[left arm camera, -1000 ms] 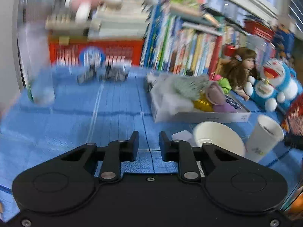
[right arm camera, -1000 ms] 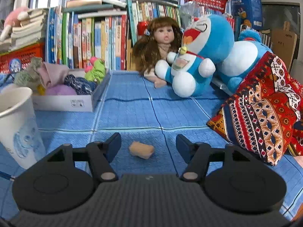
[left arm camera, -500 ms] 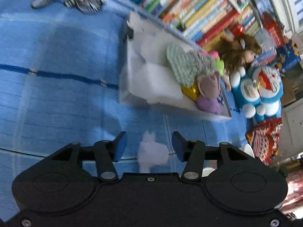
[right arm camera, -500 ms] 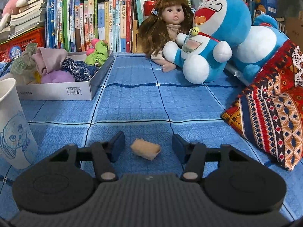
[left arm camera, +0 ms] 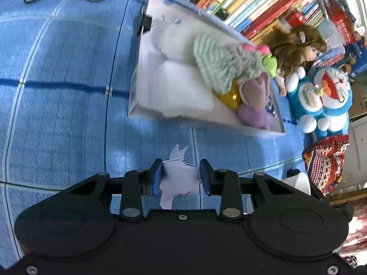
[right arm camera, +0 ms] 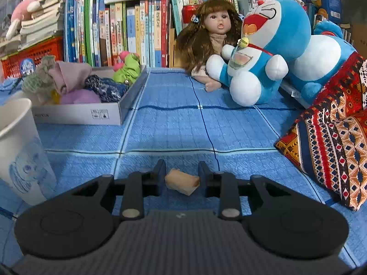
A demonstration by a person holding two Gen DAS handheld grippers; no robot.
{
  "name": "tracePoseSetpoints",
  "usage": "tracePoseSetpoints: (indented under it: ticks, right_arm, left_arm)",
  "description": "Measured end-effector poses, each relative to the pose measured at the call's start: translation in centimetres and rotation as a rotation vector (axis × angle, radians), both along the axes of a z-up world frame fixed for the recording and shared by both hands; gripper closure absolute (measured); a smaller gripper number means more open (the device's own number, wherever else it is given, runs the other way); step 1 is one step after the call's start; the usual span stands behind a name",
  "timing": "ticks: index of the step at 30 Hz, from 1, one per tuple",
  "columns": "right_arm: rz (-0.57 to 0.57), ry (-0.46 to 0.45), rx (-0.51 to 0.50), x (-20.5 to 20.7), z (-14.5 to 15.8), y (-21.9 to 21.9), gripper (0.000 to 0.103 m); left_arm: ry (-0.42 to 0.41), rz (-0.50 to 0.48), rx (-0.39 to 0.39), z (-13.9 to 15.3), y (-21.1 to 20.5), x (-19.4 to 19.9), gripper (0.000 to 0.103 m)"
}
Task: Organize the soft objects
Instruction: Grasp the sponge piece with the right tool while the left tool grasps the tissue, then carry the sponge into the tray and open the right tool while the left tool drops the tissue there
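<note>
A blue quilted tabletop [right arm camera: 174, 123] backed by a wall of upright books [right arm camera: 128, 27] fills both of my views. At far left in the right wrist view stands a white paper cup [right arm camera: 20, 151], then the white cardboard box [right arm camera: 75, 113] heaped with soft toys, then a long-haired doll [right arm camera: 213, 34], a blue plush cat [right arm camera: 268, 52] and a patterned cushion [right arm camera: 332, 151]. My left gripper [left arm camera: 180, 175] is closing on a crumpled pale lilac cloth [left arm camera: 180, 178] lying on the tabletop just short of the box [left arm camera: 137, 96], pads touching its sides. My right gripper [right arm camera: 182, 176] is closing around a small tan sponge-like block [right arm camera: 182, 181] on the tabletop; the fingers meet its ends.
</note>
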State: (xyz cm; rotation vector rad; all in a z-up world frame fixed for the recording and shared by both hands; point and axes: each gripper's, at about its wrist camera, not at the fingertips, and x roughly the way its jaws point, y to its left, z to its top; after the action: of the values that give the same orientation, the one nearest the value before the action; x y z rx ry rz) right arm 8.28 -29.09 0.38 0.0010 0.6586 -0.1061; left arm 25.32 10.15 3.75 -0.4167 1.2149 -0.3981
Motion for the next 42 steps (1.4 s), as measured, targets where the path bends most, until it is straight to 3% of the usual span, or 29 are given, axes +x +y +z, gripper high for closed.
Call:
tracePoseSetpoints:
  ticks: [5,11,20,26,32,42]
  right_arm:
    - [0.014,-0.031,-0.003,-0.1,1.5,0.5,0.068]
    - [0.05,-0.066,0.059,1.3,4.6,1.1,0.068]
    - [0.209,-0.026,0.192,6.9,8.6,4.5,0.068]
    - [0.249,0.11,0.265,12.2,7.9,6.7,0.068]
    - [0.23,0.227,0.307,15.9,5.0,7.2,0.068]
    - [0.242,0.219,0.297,19.8,3.9,8.0,0.068]
  left_arm:
    - [-0.067,0.015,0.028,1.7,-0.1,-0.4,0.071]
    - [-0.173,0.015,0.06,4.4,-0.9,-0.9,0.071]
    - [-0.301,-0.009,0.105,6.9,-3.9,-0.2,0.071]
    - [-0.275,-0.049,0.106,6.2,-6.2,2.0,0.071]
    - [-0.256,-0.114,0.19,4.1,-9.3,3.8,0.071]
    - [-0.266,-0.059,0.243,2.8,-10.9,7.8,0.07]
